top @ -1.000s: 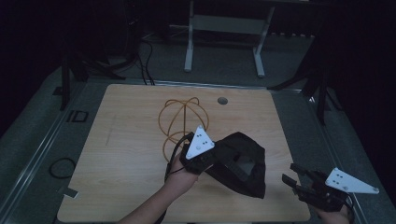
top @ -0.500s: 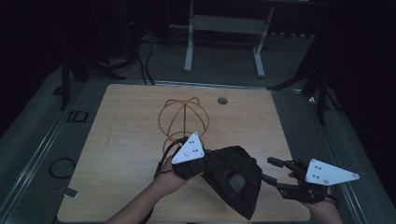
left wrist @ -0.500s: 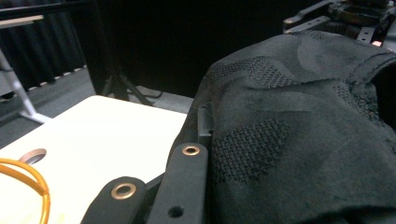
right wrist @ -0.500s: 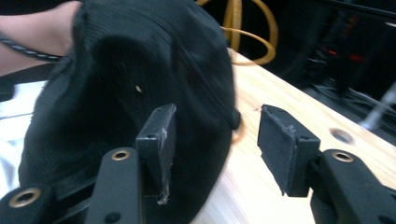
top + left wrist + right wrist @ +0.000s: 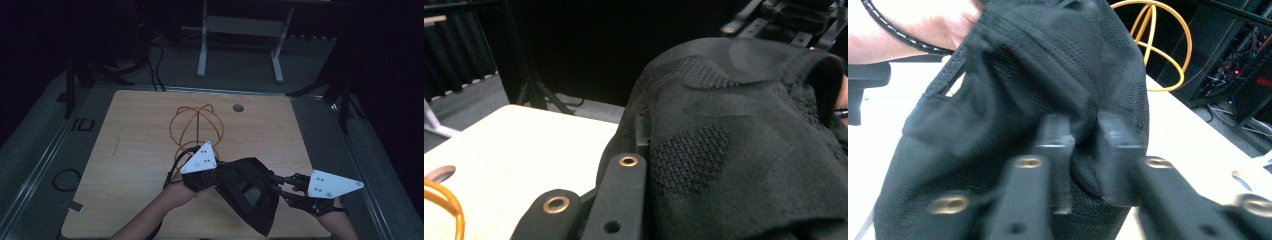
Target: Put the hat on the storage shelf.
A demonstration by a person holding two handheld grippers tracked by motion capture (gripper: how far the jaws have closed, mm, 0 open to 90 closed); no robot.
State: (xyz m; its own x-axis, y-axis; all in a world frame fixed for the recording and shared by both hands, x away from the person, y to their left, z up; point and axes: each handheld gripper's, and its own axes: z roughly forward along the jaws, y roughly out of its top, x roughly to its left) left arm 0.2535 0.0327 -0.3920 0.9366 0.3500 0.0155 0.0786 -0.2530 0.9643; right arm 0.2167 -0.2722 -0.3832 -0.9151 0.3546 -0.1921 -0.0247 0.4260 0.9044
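At the near edge of the pale wooden table, a black knitted fabric garment with mesh patches hangs between the two tools, lifted a little off the board and sagging to a point toward the person. The left gripper is pressed together on the garment's left edge; in the left gripper view the cloth spills out right beside its black jaws, so the pinch looks firm. The right gripper has just been closing, and in the right gripper view its two fingertips stand a narrow gap apart with a fold of the cloth bunched between them (the pads appear to bite the fold, though the blur makes it hard to say how deep). Judging from this, the step in hand is taking a second hold so the garment can be spread or folded; to do it well, the right tool should catch only one layer near the edge, and both hands should then draw apart evenly, keeping the cloth clear of the orange wire ball-shaped frame that stands farther back, near the table's middle.
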